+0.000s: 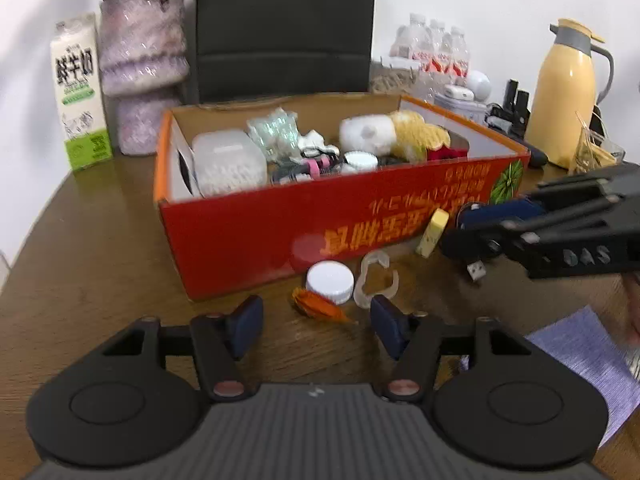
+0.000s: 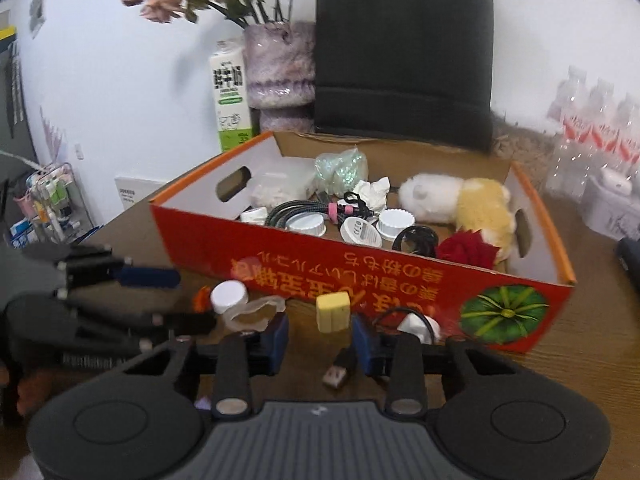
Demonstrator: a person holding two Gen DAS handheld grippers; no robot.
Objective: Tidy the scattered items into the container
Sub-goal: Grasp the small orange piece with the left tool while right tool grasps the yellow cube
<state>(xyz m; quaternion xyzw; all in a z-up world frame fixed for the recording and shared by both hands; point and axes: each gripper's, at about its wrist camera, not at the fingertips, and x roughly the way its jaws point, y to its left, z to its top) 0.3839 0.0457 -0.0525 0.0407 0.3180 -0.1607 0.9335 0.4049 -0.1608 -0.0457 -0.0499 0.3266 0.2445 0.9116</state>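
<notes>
A red cardboard box (image 1: 256, 236) (image 2: 400, 280) stands on the wooden table and holds a plush toy, cables, white caps and other bits. In front of it lie a white cap (image 1: 330, 282) (image 2: 229, 296), an orange scrap (image 1: 316, 304), a clear plastic piece (image 1: 376, 280) (image 2: 256, 312), a yellow block (image 1: 432, 232) (image 2: 332, 312) and a USB plug (image 1: 476, 270) (image 2: 338, 372). My left gripper (image 1: 317, 328) (image 2: 180, 300) is open just short of the cap and the scrap. My right gripper (image 2: 320, 338) (image 1: 480, 232) is open, with the yellow block just ahead of its pads and not touched.
A milk carton (image 1: 80, 92), a mauve vase (image 1: 144, 68) and a black chair back (image 1: 284, 28) stand behind the box. A yellow jug (image 1: 568, 92), water bottles (image 1: 436, 48) and dark gadgets sit at the right. A lilac cloth (image 1: 580, 356) lies near the table's front right.
</notes>
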